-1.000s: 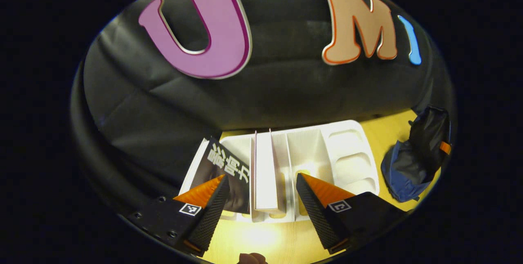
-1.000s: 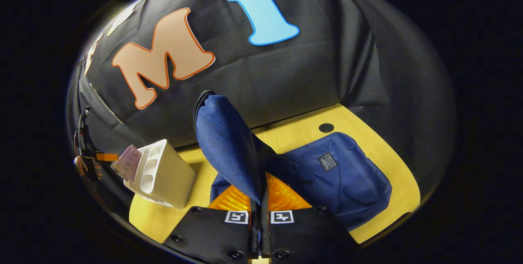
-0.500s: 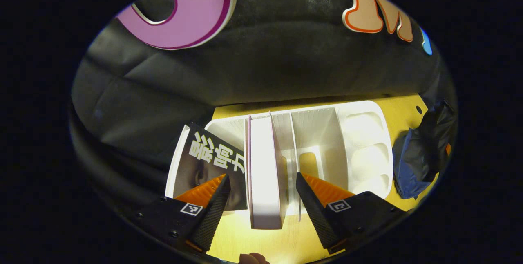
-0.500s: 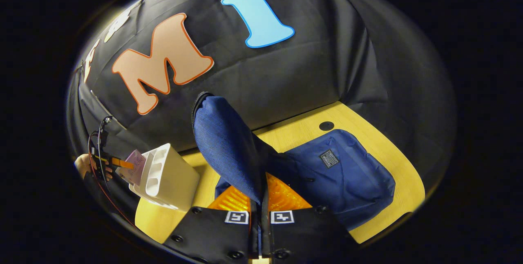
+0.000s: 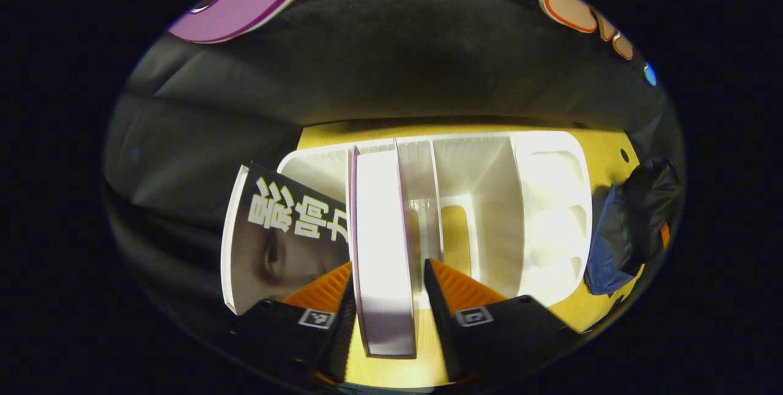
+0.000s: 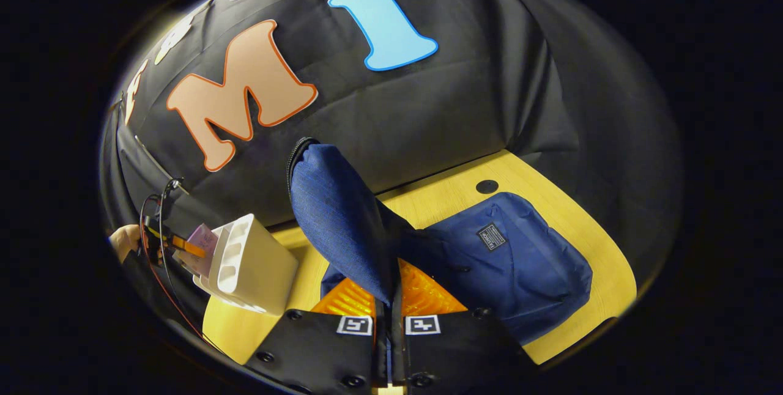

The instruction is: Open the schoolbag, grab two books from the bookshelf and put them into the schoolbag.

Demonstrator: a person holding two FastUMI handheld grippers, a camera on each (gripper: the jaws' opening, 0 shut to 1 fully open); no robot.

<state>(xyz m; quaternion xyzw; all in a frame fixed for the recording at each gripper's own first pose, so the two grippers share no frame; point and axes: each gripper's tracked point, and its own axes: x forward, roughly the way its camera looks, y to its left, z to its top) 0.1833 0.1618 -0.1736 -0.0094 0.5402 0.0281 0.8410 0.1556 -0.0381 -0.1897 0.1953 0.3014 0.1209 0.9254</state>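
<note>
Fingers of the left gripper [image 5: 386, 285] have closed in since a second ago, now flanking the pink book [image 5: 382, 248] in the bookshelf [image 5: 550, 199], contact unclear, while the right gripper [image 6: 388, 297] stays clamped on the schoolbag [image 6: 342, 217] flap.

book cover [image 5: 287, 242]: "影响力" | schoolbag patch [image 6: 492, 237]: too small to read

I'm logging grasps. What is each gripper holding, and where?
Right gripper: lifted flap of blue fabric schoolbag, by its edge. Left gripper straddles the upright white-edged book; contact unclear.
</note>
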